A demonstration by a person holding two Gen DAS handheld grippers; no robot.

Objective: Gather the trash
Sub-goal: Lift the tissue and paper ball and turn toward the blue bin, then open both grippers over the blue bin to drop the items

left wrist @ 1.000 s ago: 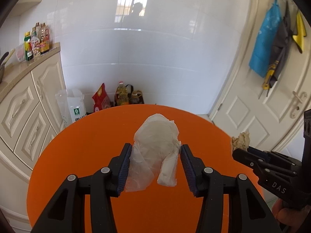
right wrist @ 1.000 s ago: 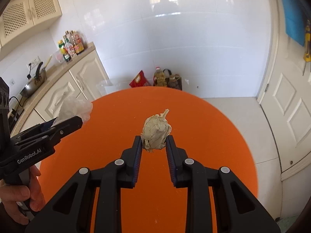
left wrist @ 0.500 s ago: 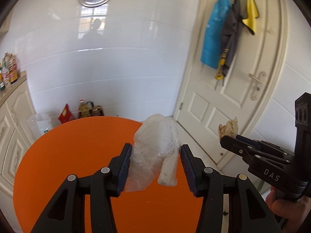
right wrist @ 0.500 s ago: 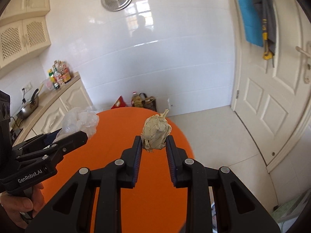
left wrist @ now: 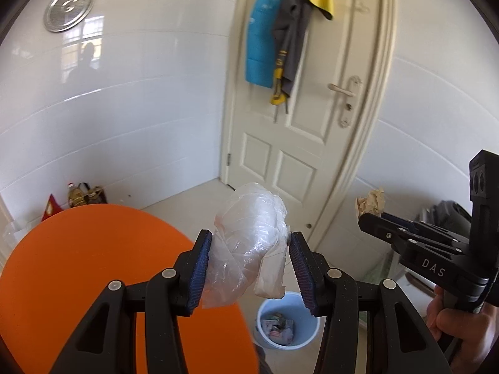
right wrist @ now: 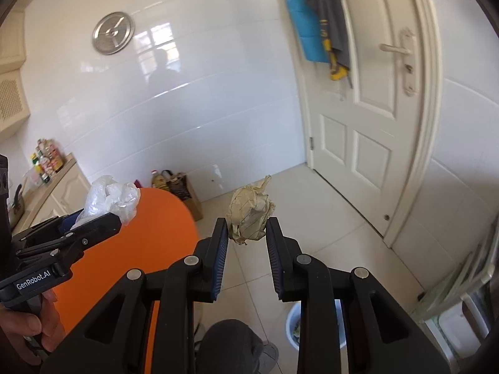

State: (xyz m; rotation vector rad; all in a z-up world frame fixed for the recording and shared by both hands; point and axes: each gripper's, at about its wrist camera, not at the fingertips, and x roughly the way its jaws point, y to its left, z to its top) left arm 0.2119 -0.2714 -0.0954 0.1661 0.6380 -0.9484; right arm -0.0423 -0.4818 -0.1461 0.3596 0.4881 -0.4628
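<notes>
White tiled walls and a pale tiled floor frame a kitchen corner, with an orange table (left wrist: 93, 268) to one side and a blue bin (left wrist: 285, 321) on the floor just past the table's edge.

The step in hand looks like the carry to the bin: both pieces of trash are up off the table and held in the air. The left gripper (left wrist: 249, 261) is clamped on a plastic wad (left wrist: 249, 237), crumpled clear film with a white scrap hanging from it, which sits above and a little short of the bin. The right gripper (right wrist: 246, 243) is closed tight on a paper ball (right wrist: 251, 215), tan and creased, which hangs over bare floor beyond the bin, while the bin (right wrist: 291, 330) shows low between that gripper's arms.

Next, I judge, each gripper must come over the bin's mouth, tip downward and let go; the light film may cling to a pad, so a wide release would help.

Counted: two grippers, two pieces of trash, one bin with some scraps already inside, one table. A white door (left wrist: 299, 143) stands behind the bin.
</notes>
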